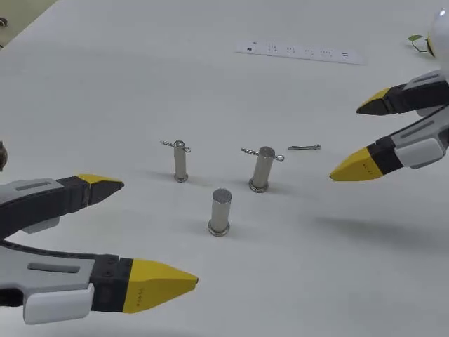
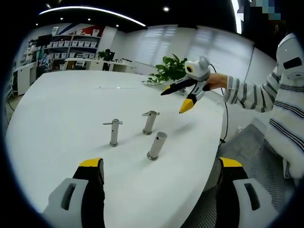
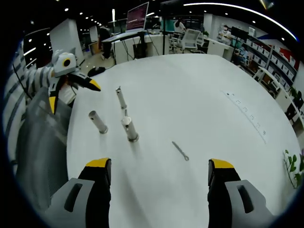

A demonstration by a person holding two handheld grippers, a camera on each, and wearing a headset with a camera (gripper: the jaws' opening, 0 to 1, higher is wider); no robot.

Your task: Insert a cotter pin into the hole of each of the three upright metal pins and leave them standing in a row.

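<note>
Front pin stands bare; rear left pin and rear right pin already hold cotters. Spare cotter pin lies flat on table, nearest the right gripper, likely for pickup. Left gripper waits by the front pin. Both have fingers apart, empty.

head view: above the table, tilted forward and down, close on the three pins.
left gripper view: low over one table edge, facing across at the pins from mid range; right gripper at upper right.
right gripper view: higher, from the opposite side, facing the pins with the left gripper beyond.
shared: the pins appear in all views; head and right gripper views share the loose cotter pin.
</note>
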